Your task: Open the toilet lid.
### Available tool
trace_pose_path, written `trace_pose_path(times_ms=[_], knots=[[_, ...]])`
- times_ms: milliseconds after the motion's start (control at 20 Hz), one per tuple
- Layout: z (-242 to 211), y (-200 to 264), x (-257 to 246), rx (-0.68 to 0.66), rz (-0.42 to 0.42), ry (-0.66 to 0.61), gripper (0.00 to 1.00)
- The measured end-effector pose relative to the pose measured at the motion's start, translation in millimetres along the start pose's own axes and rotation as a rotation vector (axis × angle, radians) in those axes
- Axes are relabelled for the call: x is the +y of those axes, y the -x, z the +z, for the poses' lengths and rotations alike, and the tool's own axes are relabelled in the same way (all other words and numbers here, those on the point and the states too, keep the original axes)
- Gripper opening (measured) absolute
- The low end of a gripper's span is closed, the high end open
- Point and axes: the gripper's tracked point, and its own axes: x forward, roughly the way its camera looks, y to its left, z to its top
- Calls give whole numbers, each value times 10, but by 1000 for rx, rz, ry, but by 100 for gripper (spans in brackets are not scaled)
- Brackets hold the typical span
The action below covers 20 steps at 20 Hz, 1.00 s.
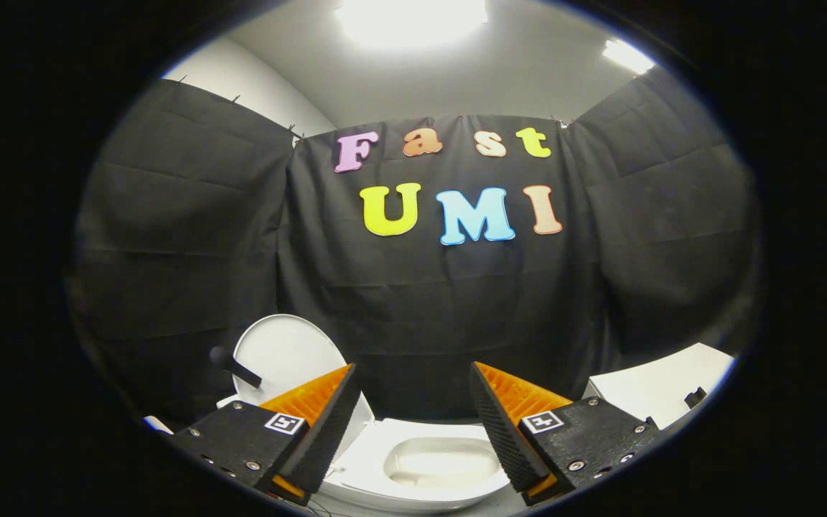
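Two-finger tool (411, 416) with black bodies, orange wedge-shaped fingers (313, 402) and black ribbed pads, held wide open and gripping nothing; clear gap between the two tips. White oval toilet lid (286, 355) raised upright, standing beyond and just left of the left finger, its lower right edge hidden behind that finger; not touched by either finger. Black lever-like handle with rounded end (232, 365) set against the lid's lower left face, pointing up and to the left. White toilet seat and bowl (428, 463) lying below and between the fingers, bowl opening exposed and seen through the gap; near rim of the seat running under both fingertips. White flat-topped box-like unit (661, 391) to the right, beyond the right finger, with a small dark item on its near edge, too small to identify. Black cloth booth wall (421, 309) hanging close behind the toilet and wrapping round both sides. Open room ahead of the fingers above the bowl, bounded by the upright lid on the left, the white unit on the right and the cloth behind. Pale ceiling with bright lamps (410, 18) overhead.
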Motion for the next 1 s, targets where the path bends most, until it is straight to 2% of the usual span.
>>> trace_pose_path(times_ms=[100,450,700,1000], knots=[[-66,41,-124,11,-10,-20,94],[-414,230,-517,24,-87,25,94],[-505,368,-608,-1,-93,48,94],[-583,452,-638,-13,-99,7,94]])
